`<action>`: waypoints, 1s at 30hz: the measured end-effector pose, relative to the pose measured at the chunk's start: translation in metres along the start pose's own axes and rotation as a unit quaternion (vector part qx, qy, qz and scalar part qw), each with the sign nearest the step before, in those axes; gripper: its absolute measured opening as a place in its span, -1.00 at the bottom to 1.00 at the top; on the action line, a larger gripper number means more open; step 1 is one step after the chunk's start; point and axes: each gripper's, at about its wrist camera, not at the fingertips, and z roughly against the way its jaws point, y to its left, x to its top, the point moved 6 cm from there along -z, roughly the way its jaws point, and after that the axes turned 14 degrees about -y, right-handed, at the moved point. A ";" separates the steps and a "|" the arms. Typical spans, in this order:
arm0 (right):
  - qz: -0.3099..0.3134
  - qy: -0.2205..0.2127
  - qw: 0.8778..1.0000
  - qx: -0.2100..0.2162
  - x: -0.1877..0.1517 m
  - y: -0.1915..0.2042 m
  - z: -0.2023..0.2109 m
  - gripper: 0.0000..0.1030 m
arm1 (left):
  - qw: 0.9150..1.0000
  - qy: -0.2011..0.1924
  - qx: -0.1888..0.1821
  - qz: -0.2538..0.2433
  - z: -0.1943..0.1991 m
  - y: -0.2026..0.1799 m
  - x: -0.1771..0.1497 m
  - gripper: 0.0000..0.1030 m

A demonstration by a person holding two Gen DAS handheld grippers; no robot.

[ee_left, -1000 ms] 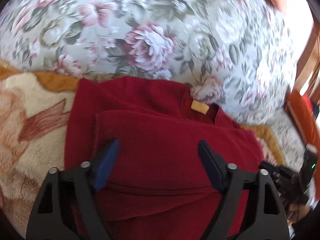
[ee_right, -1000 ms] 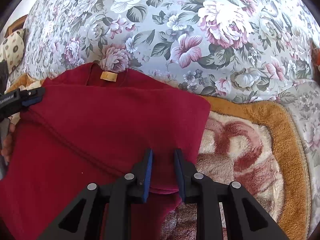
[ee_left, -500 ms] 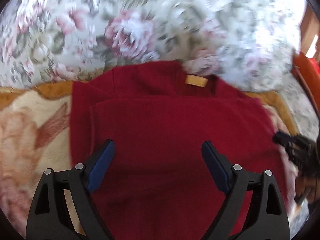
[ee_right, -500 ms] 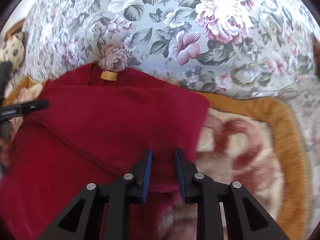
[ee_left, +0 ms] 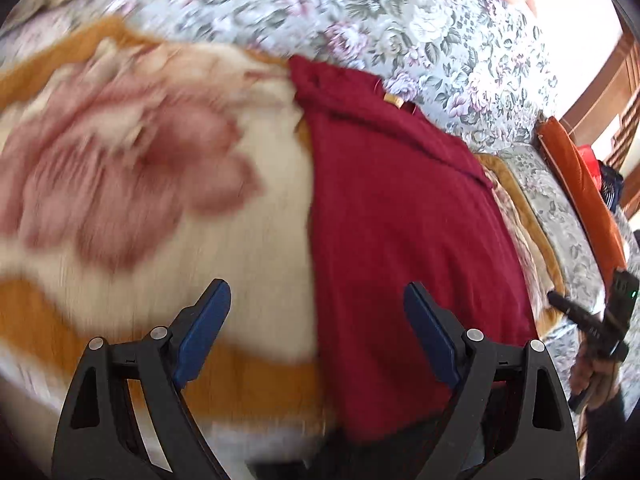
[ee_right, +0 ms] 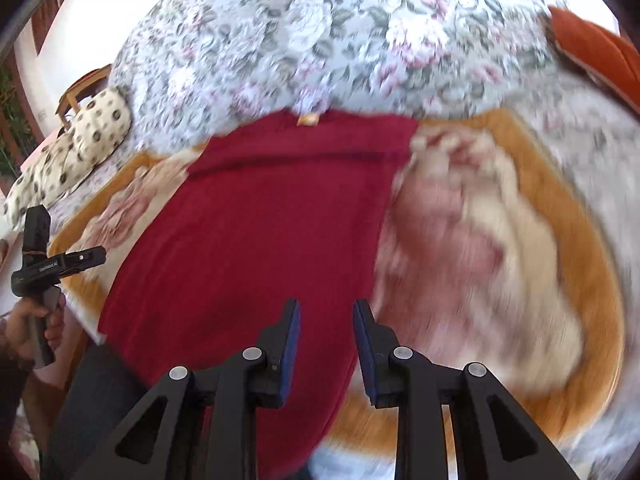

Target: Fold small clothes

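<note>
left tool (ee_left: 316, 316) spread wide and empty; right tool (ee_right: 325, 322) seemingly empty, jaws just parting.

The red garment (ee_right: 256, 240) looked like matt, soft knit cloth. The blanket (ee_left: 132, 184) under it was fluffy plush. The sofa (ee_right: 328, 40) wore woven floral fabric; its frame (ee_left: 616, 80) was glossy wood.

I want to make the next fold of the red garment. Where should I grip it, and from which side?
Grip the bottom hem of the red garment, the edge nearest you, one corner with each tool, coming from the near side. It lies flat as a long strip on the blanket, its label at the far end, so lifting the near hem toward the label would probably halve it.
</note>
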 end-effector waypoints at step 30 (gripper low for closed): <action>-0.278 0.016 0.951 0.132 -0.081 0.002 0.001 -0.41 | 0.990 0.040 -0.122 0.051 0.005 -0.035 -0.058 0.00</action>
